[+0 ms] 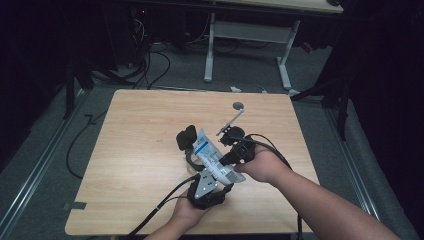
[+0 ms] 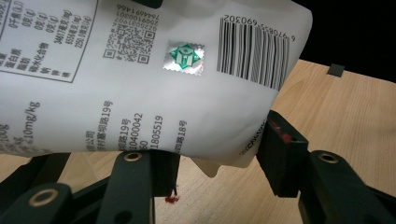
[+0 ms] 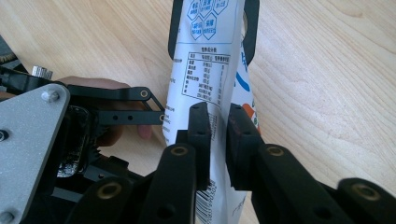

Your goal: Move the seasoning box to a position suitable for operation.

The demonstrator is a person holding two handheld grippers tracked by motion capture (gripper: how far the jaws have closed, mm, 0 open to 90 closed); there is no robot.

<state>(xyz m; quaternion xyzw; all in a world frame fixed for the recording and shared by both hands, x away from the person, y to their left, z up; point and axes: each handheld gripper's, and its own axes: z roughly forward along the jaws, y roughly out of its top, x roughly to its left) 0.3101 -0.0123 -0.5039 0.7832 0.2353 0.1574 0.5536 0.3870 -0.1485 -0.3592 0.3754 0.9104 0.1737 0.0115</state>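
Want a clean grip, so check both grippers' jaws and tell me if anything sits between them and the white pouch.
Nothing visible does. The white pouch lies directly between the right gripper pads, and the left gripper jaws flank its lower edge.

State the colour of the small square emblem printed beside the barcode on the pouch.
Green on silvery white: the emblem on the pouch shows best in the left gripper view.

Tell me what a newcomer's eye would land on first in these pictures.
The white printed pouch, held up over the middle of the wooden table between the two grippers, draws the eye first. The left gripper holds its barcode end between its jaws, while the right gripper has its jaws on either side of the pouch's thin edge, with a slight gap on one side. Farther back on the table lies a small metal ladle.
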